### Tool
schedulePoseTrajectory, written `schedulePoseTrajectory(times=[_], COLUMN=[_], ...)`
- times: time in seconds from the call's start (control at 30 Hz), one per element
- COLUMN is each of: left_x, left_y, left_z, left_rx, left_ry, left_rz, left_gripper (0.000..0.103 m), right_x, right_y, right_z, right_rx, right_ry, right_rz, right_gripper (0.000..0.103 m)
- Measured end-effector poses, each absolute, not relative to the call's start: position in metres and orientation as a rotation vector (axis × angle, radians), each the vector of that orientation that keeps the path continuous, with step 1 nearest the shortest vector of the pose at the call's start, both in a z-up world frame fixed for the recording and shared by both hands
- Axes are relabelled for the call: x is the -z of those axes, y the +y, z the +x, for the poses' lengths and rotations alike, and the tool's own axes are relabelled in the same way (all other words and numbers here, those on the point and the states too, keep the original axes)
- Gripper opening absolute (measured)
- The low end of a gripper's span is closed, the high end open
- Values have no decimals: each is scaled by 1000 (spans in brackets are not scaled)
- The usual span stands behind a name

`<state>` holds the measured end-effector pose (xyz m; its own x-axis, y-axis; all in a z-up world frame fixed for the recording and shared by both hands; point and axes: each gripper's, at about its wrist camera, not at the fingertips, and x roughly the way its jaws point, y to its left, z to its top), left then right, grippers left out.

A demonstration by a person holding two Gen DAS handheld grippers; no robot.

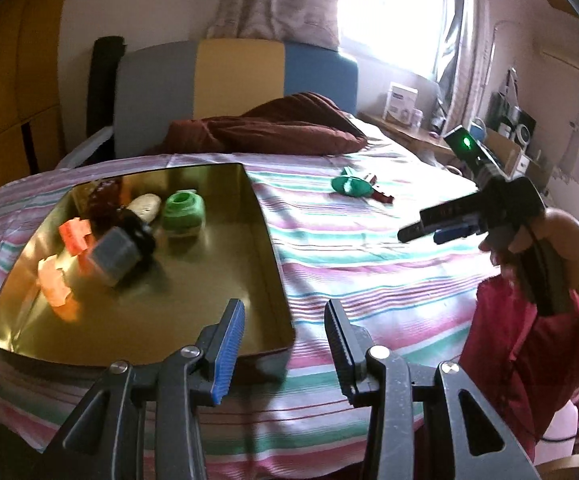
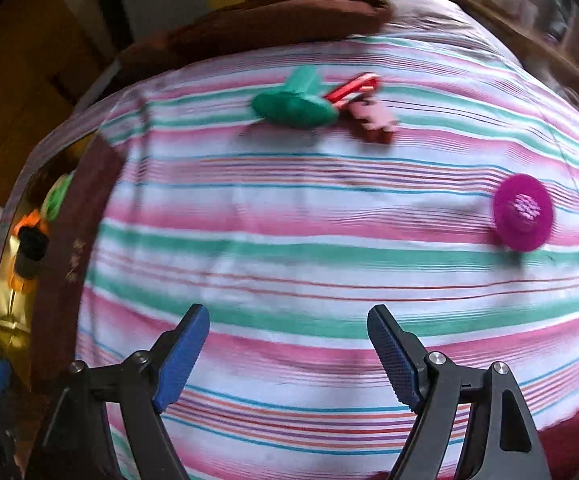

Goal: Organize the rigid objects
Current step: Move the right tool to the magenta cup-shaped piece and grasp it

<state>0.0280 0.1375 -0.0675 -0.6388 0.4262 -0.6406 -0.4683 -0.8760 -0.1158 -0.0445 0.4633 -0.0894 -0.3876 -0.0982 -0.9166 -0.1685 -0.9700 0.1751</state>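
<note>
Two claws, left claw (image 1: 285, 344) and right claw (image 2: 289, 356), released above my striped bed (image 2: 289, 240).
Gold tin (image 1: 273, 264) left; green toy (image 2: 289, 106) far, magenta disc (image 2: 523, 212) right.

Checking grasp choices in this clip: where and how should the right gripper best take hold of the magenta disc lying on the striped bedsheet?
Probably by its rim. The magenta disc lies nearly flat on the striped bedsheet, apart from the other toys, so no side face stands up to pinch. The right gripper, open and empty, would best come from above with one finger on each side of the rim. The soft bedding should let the fingertips sink under the edge.
</note>
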Motion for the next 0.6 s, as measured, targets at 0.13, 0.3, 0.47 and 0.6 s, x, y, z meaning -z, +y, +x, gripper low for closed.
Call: schedulePoseTrajectory(times=[0.13,0.3,0.47,0.6], left_x=[67,64,63,63], left_y=[145,154,165,176], left_z=[24,16,13,13], left_rx=[-2443,-2413,-2390,-2375], left_ry=[83,62,55,75], left_rz=[-959,-977,-995,-1004], left_gripper=[42,42,42,42], right_x=[83,70,54,56], right_y=[503,557,605,633], right_z=[-43,-40,-38,-51], right_rx=[-2478,-2389,-2326,-2304], right_ry=[465,558,580,639], right_rz=[-1646,-1498,-1337,-1286], right_gripper=[82,83,84,86])
